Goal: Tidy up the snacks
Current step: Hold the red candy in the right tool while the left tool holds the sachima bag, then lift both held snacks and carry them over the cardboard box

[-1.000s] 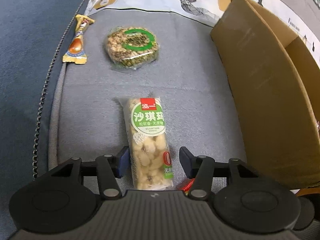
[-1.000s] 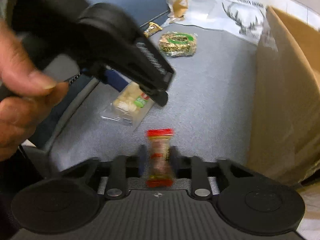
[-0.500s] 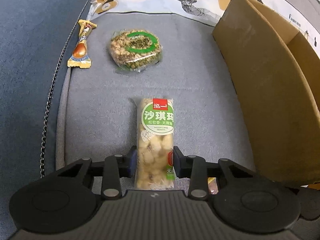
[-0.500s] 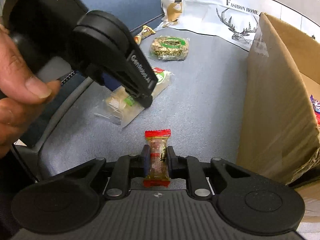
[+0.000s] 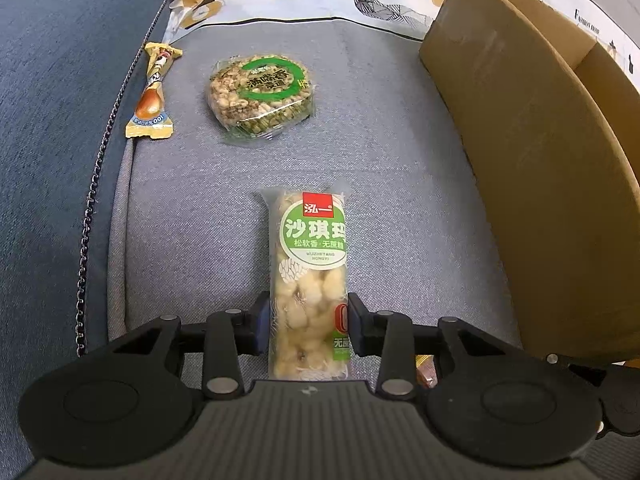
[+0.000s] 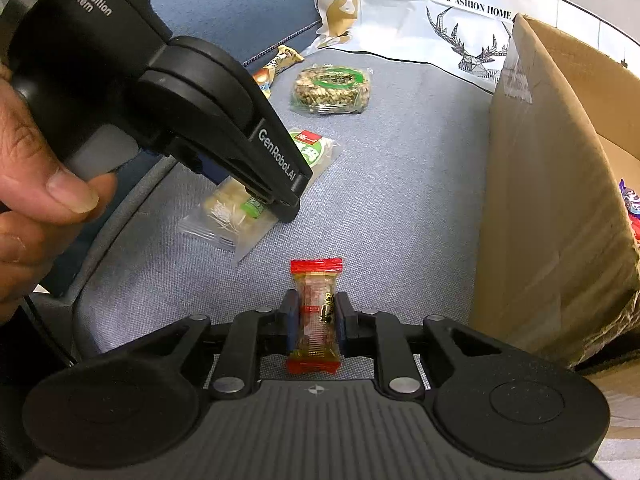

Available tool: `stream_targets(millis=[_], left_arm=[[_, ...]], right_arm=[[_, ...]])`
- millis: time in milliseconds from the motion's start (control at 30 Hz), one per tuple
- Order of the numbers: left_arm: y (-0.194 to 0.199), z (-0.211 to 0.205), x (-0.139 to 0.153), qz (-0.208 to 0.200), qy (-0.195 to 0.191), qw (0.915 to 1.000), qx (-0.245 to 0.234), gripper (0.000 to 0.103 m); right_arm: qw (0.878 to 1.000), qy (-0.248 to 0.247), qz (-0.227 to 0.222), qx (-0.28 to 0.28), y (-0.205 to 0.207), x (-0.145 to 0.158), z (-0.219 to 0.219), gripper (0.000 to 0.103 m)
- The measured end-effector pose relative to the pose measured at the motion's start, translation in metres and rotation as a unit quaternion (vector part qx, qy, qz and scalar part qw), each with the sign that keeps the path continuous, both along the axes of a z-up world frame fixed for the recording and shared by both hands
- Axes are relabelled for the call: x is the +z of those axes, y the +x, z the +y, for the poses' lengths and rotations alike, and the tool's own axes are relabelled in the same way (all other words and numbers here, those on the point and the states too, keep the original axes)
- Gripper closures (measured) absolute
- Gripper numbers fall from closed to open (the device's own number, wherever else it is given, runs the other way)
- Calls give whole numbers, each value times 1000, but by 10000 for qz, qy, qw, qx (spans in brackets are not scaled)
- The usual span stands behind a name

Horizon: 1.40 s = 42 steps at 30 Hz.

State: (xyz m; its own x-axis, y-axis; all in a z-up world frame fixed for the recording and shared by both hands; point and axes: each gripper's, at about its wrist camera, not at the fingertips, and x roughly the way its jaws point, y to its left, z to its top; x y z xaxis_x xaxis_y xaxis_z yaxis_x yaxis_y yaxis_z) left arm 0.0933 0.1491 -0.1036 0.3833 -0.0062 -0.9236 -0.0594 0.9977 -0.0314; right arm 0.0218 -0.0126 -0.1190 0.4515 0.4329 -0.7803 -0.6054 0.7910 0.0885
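Left wrist view: left gripper (image 5: 308,320) pinching sachima pack (image 5: 309,280); right gripper (image 6: 316,320) pinching red-ended candy (image 6: 316,312).

Your right gripper (image 6: 316,320) is pinching a small red-ended candy (image 6: 316,316) at lower centre, both fingers pressing its sides. At upper left your hand (image 6: 36,200) is holding the left gripper (image 6: 276,196), its tips closing on a clear sachima pack (image 6: 256,200) lying on the grey cushion (image 6: 400,200). A round green-labelled cake (image 6: 332,88) is lying beyond, and a cardboard box (image 6: 548,208) is filling the right.
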Motion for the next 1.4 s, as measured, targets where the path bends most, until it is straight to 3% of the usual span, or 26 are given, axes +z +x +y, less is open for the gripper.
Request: stream_targets(millis=[333, 1267, 1400], left_arm=[[0, 1, 1, -40, -1, 10000, -10, 63], [0, -2, 0, -34, 18, 9998, -181, 63], [-1, -4, 8, -238, -66, 9995, -197, 64]], right_arm=[[9998, 64, -181, -72, -3, 6, -2, 85], [9999, -72, -117, -20, -2, 1, 2, 85], [9991, 125, -380, -153, -5, 11, -2, 85]])
